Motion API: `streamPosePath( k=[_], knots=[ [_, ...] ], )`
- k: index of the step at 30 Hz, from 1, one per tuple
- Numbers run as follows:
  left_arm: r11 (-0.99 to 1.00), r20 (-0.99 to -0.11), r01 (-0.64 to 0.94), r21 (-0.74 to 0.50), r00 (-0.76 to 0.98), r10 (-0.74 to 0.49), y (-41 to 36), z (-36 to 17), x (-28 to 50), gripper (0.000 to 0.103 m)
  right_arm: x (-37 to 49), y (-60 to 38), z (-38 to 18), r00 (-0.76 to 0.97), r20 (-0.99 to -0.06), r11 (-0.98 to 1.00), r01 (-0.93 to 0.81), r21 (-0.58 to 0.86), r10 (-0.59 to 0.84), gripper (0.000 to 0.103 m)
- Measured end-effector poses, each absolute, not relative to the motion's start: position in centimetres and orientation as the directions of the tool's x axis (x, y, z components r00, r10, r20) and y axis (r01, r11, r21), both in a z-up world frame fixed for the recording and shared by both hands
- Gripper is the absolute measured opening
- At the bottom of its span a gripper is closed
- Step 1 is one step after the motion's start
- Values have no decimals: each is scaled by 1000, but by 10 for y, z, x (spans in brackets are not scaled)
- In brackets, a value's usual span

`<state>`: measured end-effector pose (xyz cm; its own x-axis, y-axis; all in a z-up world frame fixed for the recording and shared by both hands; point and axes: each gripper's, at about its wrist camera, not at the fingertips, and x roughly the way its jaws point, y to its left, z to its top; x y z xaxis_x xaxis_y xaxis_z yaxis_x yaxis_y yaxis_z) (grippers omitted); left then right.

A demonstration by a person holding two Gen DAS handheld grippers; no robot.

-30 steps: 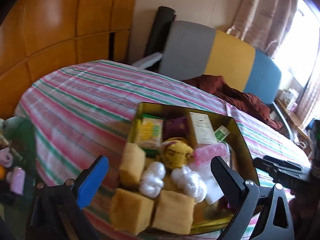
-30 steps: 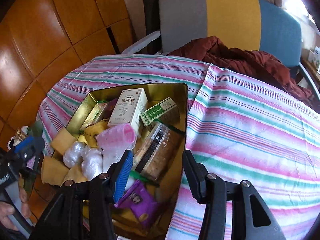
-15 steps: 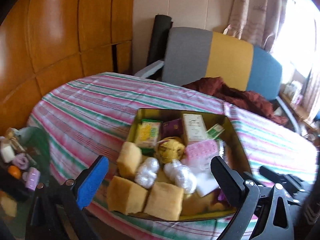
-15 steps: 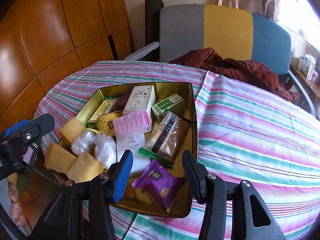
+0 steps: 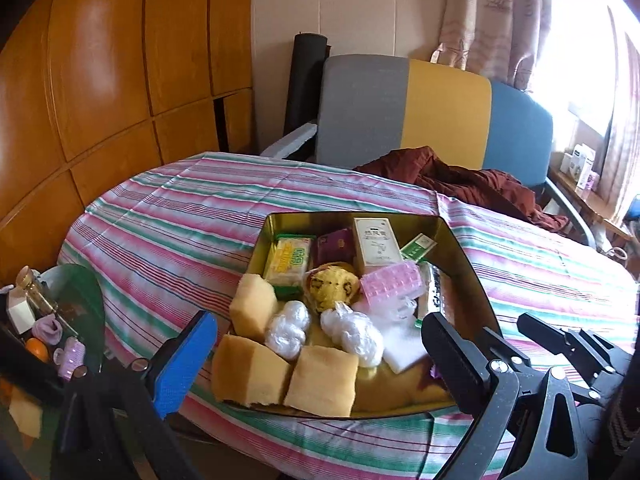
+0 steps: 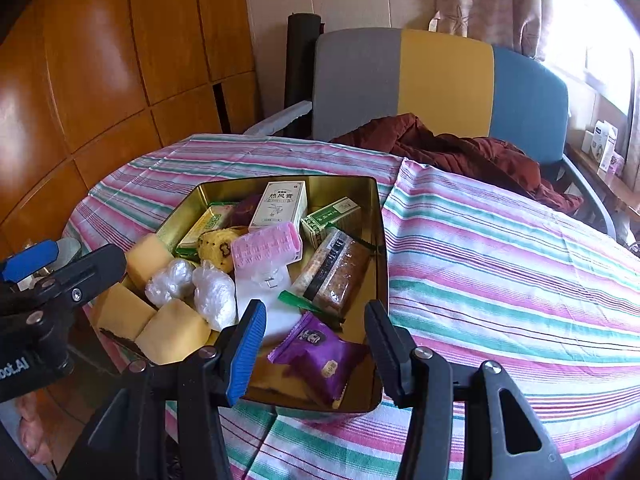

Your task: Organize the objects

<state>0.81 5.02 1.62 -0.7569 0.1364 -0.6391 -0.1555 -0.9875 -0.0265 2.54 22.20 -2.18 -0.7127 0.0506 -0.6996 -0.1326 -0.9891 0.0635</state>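
A gold tin (image 5: 468,264) sits near the edge of the striped table, full of mixed items. In it are yellow cake blocks (image 5: 320,380), two white wrapped balls (image 5: 288,328), a pink roller (image 5: 394,286), a white box (image 5: 376,246) and a purple packet (image 6: 320,356). My left gripper (image 5: 320,364) hovers open before the tin's near edge and holds nothing. My right gripper (image 6: 316,348) stands open above the tin's near corner, over the purple packet but apart from it. Each gripper also shows in the other's view: the left gripper (image 6: 60,264) and the right gripper (image 5: 560,340).
A pink and green striped cloth (image 6: 500,264) covers the round table. Behind it stands a grey, yellow and blue chair (image 6: 440,80) with a dark red cloth (image 6: 460,152) on it. A low green glass stand (image 5: 80,292) with small bottles is at the left. Wooden panels (image 5: 100,80) line the wall.
Both grippers have drawn back from the tin and risen slightly, so the whole tin and more of the table show. Nothing was picked up and the jaws kept their width.
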Motion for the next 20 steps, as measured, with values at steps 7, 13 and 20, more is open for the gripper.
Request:
streamPosePath(
  k=[7,13,20],
  knots=[
    [-985,-642,-171,-25,-752,147,51,15,9,103,24,220,-24,-706,-706,-990,-131,51,56,52],
    [-984,-652,-178,-21,-744,148,51,11,5,103,21,218,-26,-697,-715,-991,-127,45,57,52],
    [-985,-671,-169,-26,-728,143,48,4,-2,103,17,217,-30,-691,-721,-992,-120,45,50,52]
  ],
)
